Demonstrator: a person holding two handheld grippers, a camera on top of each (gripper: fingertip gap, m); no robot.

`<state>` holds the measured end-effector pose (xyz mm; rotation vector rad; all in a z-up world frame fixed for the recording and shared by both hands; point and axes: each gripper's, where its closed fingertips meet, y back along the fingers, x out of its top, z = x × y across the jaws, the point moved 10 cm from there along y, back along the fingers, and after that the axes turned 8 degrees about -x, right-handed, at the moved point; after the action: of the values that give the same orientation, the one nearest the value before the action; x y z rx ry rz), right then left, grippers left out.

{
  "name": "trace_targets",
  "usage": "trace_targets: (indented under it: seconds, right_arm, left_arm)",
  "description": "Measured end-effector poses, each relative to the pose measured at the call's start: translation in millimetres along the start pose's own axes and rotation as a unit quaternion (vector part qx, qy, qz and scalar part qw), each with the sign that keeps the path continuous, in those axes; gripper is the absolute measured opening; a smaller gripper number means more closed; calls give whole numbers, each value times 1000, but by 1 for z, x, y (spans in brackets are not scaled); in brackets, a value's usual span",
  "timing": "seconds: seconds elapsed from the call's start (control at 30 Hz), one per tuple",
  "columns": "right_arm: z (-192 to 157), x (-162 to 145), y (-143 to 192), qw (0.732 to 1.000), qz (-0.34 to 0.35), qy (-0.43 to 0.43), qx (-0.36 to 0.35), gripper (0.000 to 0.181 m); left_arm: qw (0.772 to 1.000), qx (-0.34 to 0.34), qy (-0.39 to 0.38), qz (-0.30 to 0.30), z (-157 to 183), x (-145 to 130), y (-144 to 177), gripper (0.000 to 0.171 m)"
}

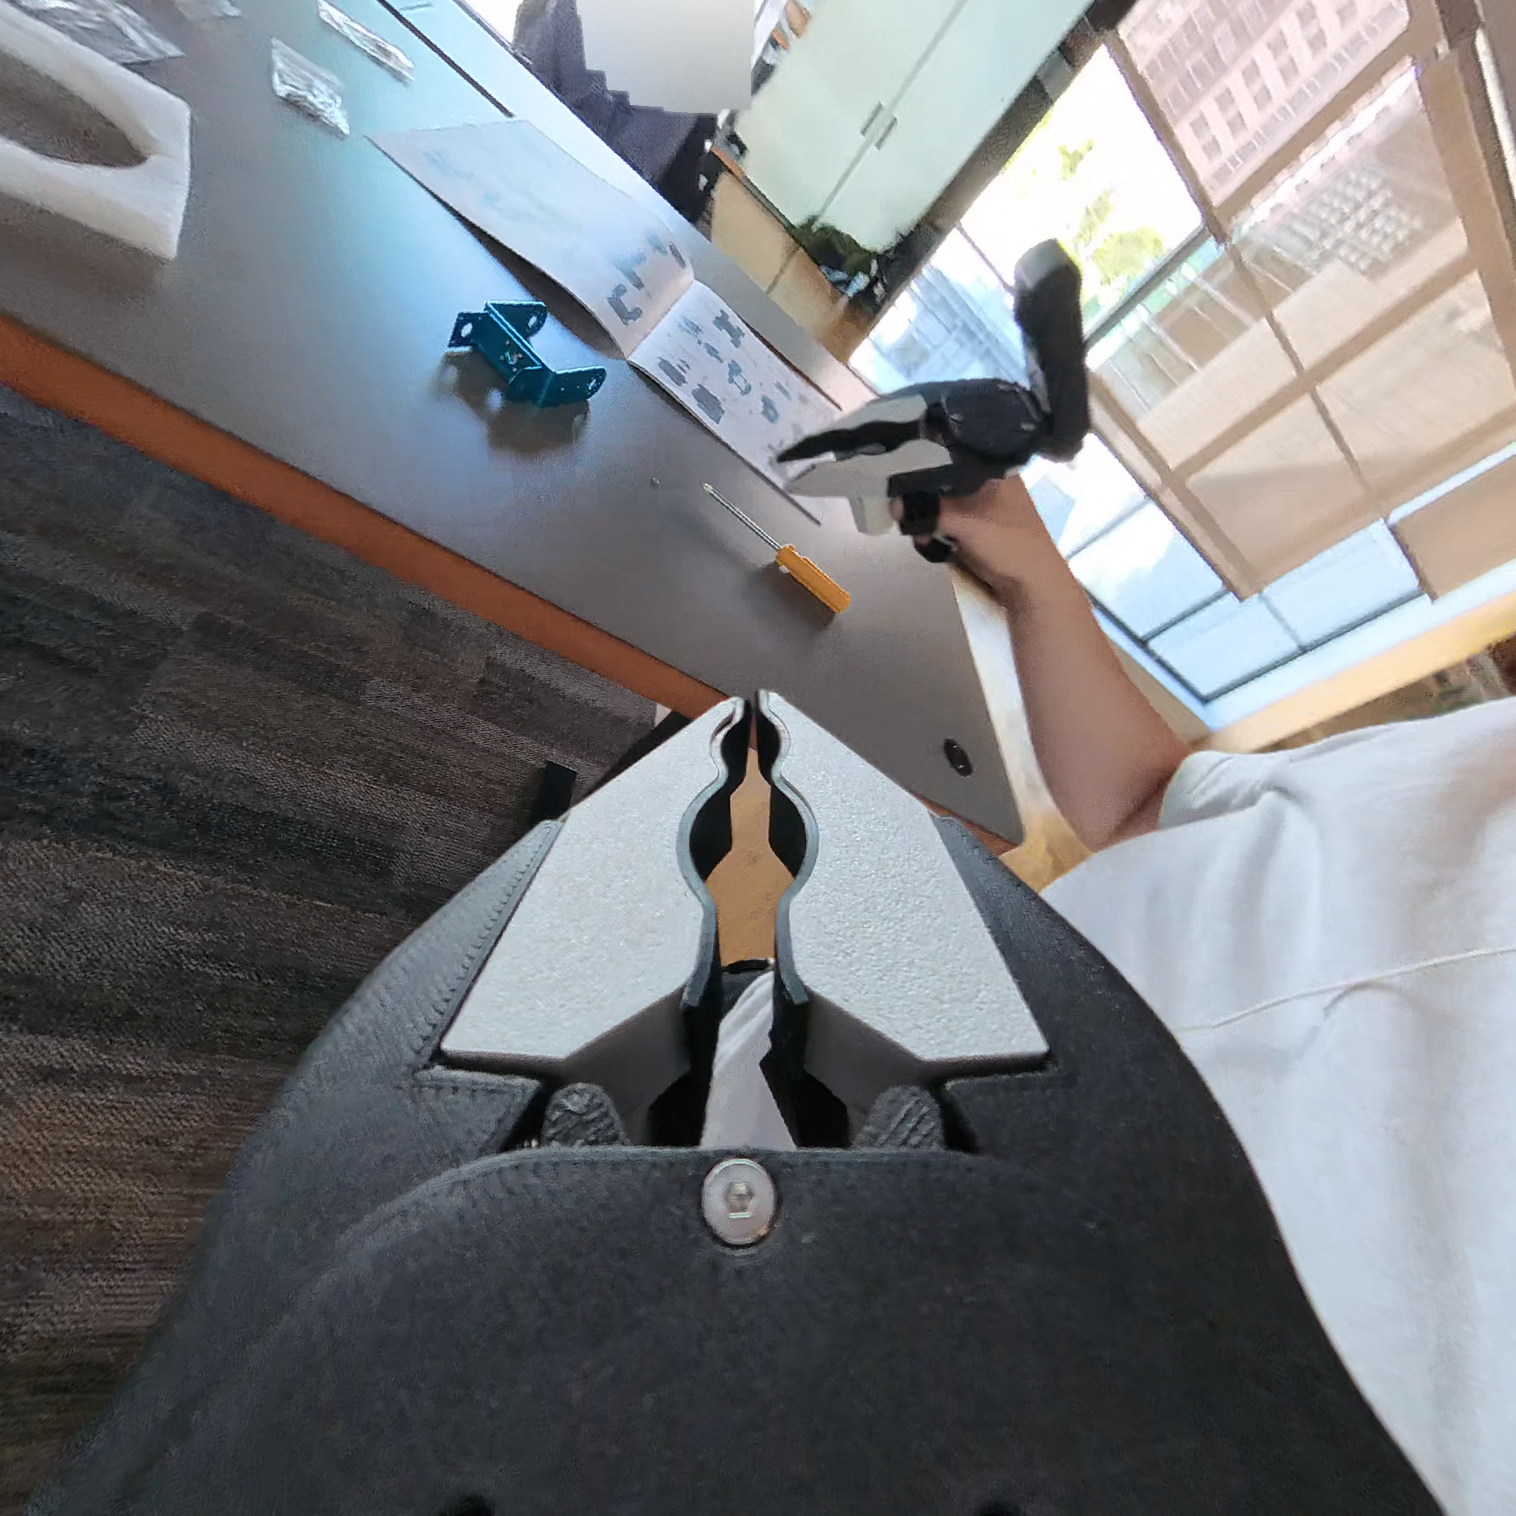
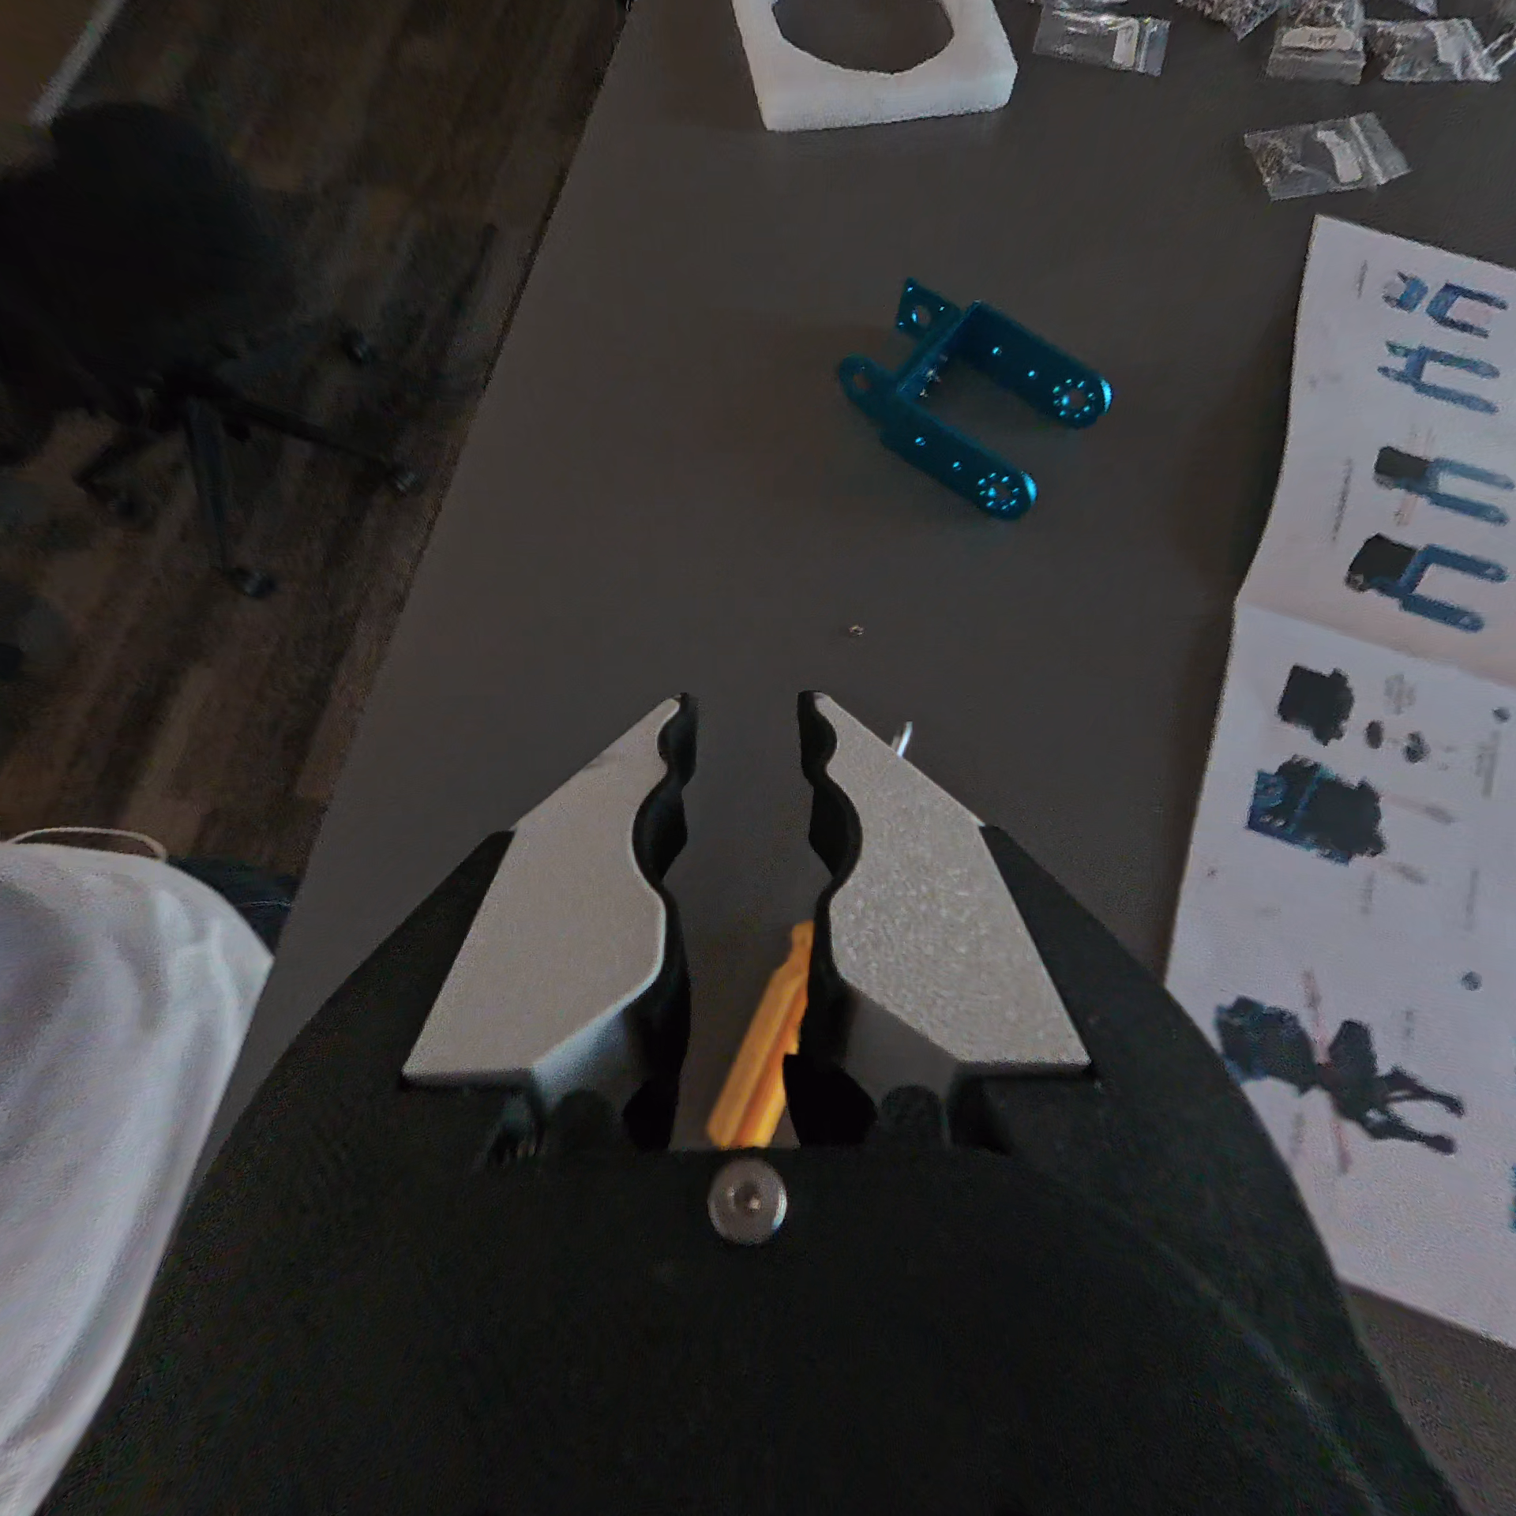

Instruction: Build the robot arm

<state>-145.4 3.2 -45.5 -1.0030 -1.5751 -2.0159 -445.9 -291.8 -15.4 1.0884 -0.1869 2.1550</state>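
Note:
My left gripper (image 1: 753,707) is shut and empty, held off the dark table (image 1: 344,328) near its orange front edge. My right gripper (image 2: 746,704) is open and hovers over a yellow-handled screwdriver (image 2: 763,1042) that lies on the table; the handle shows between the fingers, untouched. In the left wrist view the right gripper (image 1: 808,463) is above the screwdriver (image 1: 775,548), jaws apart. A blue metal bracket (image 2: 968,402) lies ahead of the right gripper, and it also shows in the left wrist view (image 1: 525,357). A tiny screw or nut (image 2: 856,630) lies between bracket and gripper.
An open instruction sheet (image 2: 1378,738) lies to the right of the bracket. A white foam block (image 2: 878,74) and small plastic bags (image 2: 1325,156) sit at the far end. A person (image 1: 623,123) is beyond the table. An office chair (image 2: 189,353) stands on the floor. There is about 30 centimeters between the tips of the two grippers. The tiny screw or nut (image 2: 856,630) lies around 9 centimeters away from my right fingertips.

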Motion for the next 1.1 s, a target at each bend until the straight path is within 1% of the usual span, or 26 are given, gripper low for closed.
trace_targets:
  seconds: [0.1,0.17,0.23,0.3,0.33,0.4,0.5,0.6,0.67,0.73,0.77,0.83,0.9,0.97,1.03,1.1]
  right_arm:
    - [-15,-9,4,999,25,-34,-30,25]
    - [-16,-9,-3,996,46,-72,-33,25]
    - [-10,-9,-17,992,54,-94,-56,25]
    - [-5,-8,-28,991,39,-105,-77,25]
    - [-4,-7,-32,991,34,-102,-83,25]
    - [1,-7,-38,988,28,-94,-123,23]
    - [9,-9,-44,981,47,-114,-148,23]
    - [12,-8,-49,972,70,-142,-172,24]
    - [14,-9,-50,963,77,-159,-201,24]
    - [13,-8,-52,957,94,-169,-214,24]
    - [12,-8,-54,954,102,-171,-223,24]
    - [11,-10,-59,952,111,-171,-230,23]
    - [11,-10,-60,950,110,-162,-243,23]
    - [13,-8,-59,955,96,-139,-245,23]
    - [14,-4,-55,959,67,-114,-251,24]
    - [15,0,-50,963,45,-92,-251,23]
  left_arm:
    - [998,8,-58,-17,-28,22,-26,4]
    - [997,12,-81,-15,-46,40,-51,16]
    - [993,14,-112,-20,-65,57,-80,27]
    - [986,15,-159,-50,-84,74,-116,41]
    - [979,23,-188,-73,-94,82,-134,50]
    - [962,20,-248,-117,-111,96,-171,65]
    - [933,-24,-315,-170,-133,112,-224,76]
    - [913,-78,-328,-230,-153,119,-270,82]
    - [902,-90,-333,-261,-168,119,-291,82]
    - [893,-79,-339,-284,-179,120,-303,87]
    - [894,-81,-334,-287,-182,120,-306,90]
    - [897,-96,-316,-294,-185,118,-312,91]
    - [892,-102,-316,-308,-186,115,-318,91]
    - [889,-89,-319,-316,-187,113,-322,92]
    - [899,-80,-308,-301,-185,118,-310,93]
    - [910,-41,-313,-267,-192,137,-277,90]
